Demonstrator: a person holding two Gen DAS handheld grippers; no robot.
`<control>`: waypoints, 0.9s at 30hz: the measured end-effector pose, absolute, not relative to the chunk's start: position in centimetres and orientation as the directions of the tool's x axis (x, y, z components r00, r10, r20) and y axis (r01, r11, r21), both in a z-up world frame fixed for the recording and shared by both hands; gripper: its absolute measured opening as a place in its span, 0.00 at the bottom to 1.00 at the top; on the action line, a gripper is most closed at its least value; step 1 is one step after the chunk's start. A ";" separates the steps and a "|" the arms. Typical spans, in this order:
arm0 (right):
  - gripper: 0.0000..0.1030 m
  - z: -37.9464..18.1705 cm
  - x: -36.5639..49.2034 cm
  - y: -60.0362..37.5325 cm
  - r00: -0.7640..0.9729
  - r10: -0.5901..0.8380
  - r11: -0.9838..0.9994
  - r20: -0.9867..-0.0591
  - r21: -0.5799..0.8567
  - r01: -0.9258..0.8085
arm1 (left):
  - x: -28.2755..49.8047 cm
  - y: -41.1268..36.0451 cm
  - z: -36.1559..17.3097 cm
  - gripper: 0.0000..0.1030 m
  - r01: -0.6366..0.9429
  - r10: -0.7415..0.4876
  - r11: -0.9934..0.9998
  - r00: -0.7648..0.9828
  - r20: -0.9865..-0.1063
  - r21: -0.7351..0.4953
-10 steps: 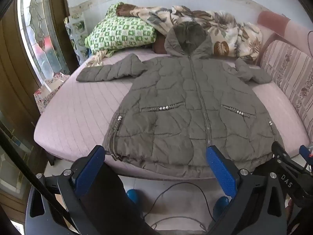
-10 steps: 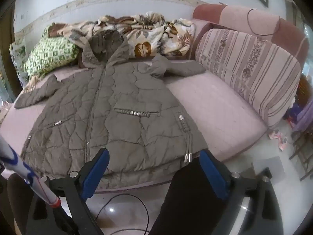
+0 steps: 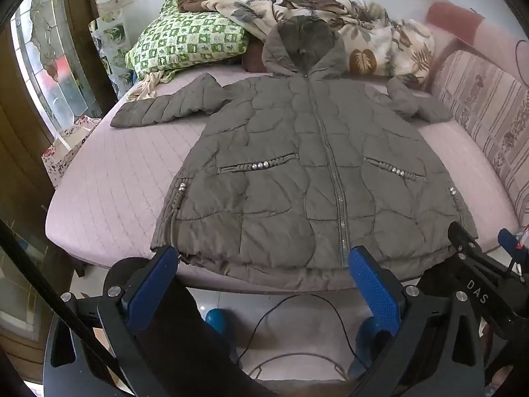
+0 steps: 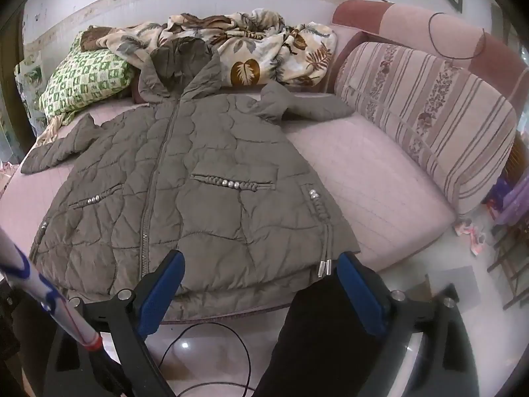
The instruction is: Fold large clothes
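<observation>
An olive quilted hooded jacket lies flat, front up and zipped, on a pink sofa bed, hood far, hem at the near edge, both sleeves spread sideways. It also shows in the right wrist view. My left gripper is open and empty, just short of the hem's left half. My right gripper is open and empty, just short of the hem's right half near the drawstring ends. Neither gripper touches the jacket.
A green checked pillow and a leaf-print blanket lie behind the hood. A striped back cushion lines the right side. A black cable lies on the tiled floor below the grippers. A window is at left.
Both grippers have moved forward, closer to the jacket's hem. The jacket has not moved.
</observation>
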State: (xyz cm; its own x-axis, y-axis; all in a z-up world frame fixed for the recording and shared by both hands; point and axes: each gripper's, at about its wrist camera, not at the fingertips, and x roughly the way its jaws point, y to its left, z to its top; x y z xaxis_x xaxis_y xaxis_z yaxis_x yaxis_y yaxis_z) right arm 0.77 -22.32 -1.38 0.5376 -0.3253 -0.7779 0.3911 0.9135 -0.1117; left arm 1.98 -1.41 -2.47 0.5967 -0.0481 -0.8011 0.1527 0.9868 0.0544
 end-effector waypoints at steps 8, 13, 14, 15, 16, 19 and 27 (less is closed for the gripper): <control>0.93 -2.1 1.7 -23.3 0.525 -0.311 0.910 -0.793 -0.089 0.405 | 3.6 -1.5 -3.3 1.00 0.154 -0.067 0.988 0.558 -0.827 0.024; 0.93 -2.7 2.5 -23.4 0.510 -0.312 0.911 -0.802 -0.100 0.400 | 4.1 -1.9 -3.2 1.00 0.171 -0.077 0.985 0.566 -0.821 0.026; 0.93 -2.9 2.7 -23.4 0.504 -0.312 0.911 -0.805 -0.103 0.400 | 4.1 -1.9 -3.1 1.00 0.174 -0.080 0.984 0.572 -0.816 0.025; 0.93 -3.0 2.8 -23.4 0.497 -0.312 0.910 -0.810 -0.105 0.400 | 4.1 -1.8 -3.0 1.00 0.177 -0.087 0.984 0.578 -0.811 0.021; 0.93 -3.3 3.0 -23.5 0.489 -0.311 0.910 -0.815 -0.107 0.401 | 4.1 -1.8 -2.9 1.00 0.179 -0.091 0.984 0.583 -0.807 0.019; 0.93 -3.7 3.5 -23.3 0.472 -0.309 0.911 -0.826 -0.115 0.396 | 4.2 -1.9 -2.5 1.00 0.189 -0.102 0.982 0.598 -0.795 0.016; 0.93 -4.2 3.8 -23.0 0.469 -0.308 0.917 -0.828 -0.128 0.377 | 4.1 -2.8 -2.4 1.00 0.226 -0.126 0.974 0.605 -0.786 0.017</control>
